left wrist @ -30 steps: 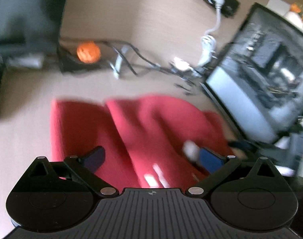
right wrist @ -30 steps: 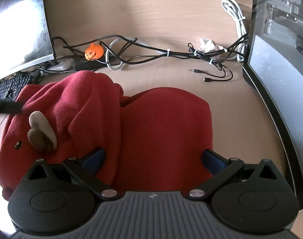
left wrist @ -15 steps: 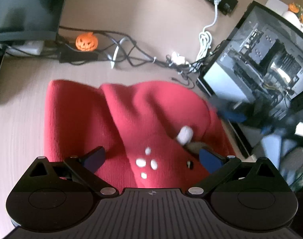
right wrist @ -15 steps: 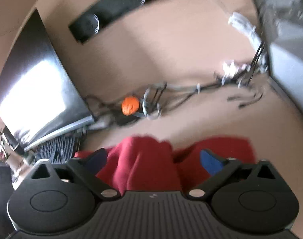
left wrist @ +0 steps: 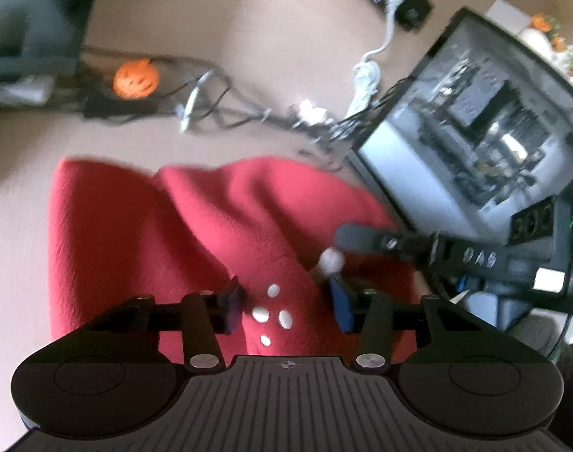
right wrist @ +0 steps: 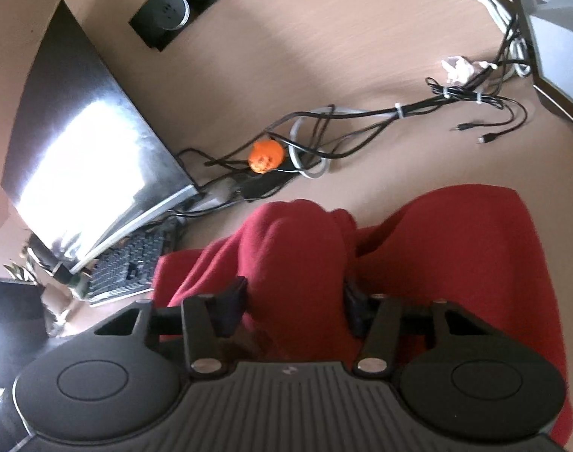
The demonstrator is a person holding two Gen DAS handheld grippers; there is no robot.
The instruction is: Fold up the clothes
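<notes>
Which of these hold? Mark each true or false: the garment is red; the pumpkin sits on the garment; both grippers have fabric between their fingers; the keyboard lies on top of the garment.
1. The garment is red. True.
2. The pumpkin sits on the garment. False: it sits among the cables, apart from it.
3. The left gripper and right gripper both have fabric between their fingers. True.
4. The keyboard lies on top of the garment. False: it lies beside it, by the monitor.

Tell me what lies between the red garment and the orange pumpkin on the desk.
In the right wrist view, a tangle of black and grey cables and bare desk lie between the red garment and the orange pumpkin.
</notes>
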